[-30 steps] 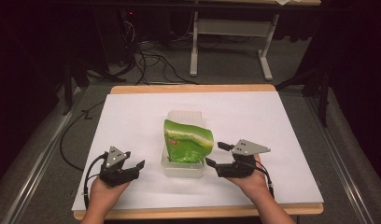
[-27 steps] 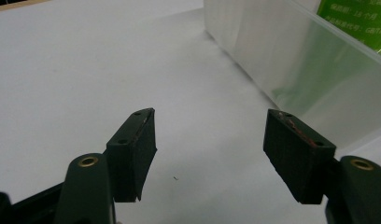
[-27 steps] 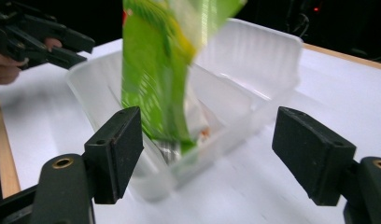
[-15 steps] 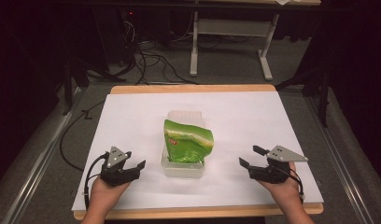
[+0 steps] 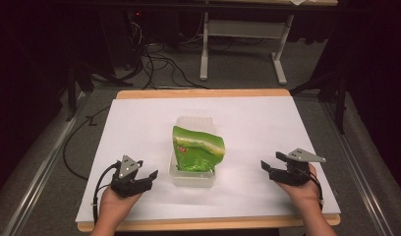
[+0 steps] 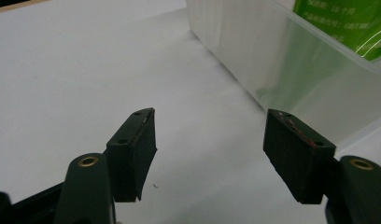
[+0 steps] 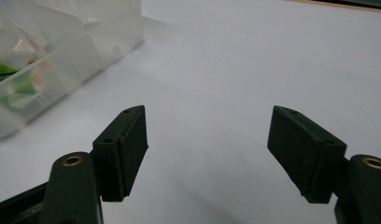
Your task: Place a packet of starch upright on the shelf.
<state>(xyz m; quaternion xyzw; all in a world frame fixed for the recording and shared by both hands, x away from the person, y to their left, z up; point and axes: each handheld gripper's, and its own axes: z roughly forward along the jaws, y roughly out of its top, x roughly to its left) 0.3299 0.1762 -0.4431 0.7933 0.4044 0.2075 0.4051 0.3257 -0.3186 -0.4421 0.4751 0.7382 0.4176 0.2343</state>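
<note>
Spreading across the scene, the white counter [image 5: 139,123] carries a clear plastic container [image 5: 192,176] near its middle, with a green bag [image 5: 197,151] standing tilted inside it. Left gripper [image 5: 150,177] rests just left of the container, jaws wide and empty. Right gripper [image 5: 270,163] sits well apart to the right, jaws wide and empty.

We hold our left gripper [image 5: 148,176] low at the near left, its jaws spread wide with nothing between them, our left hand [image 5: 115,204] wrapped behind it. Our right gripper [image 5: 268,164] sits at the near right, jaws likewise parted and empty, pointing inward, gripped by our right hand [image 5: 301,189], forearm entering from below.
</note>
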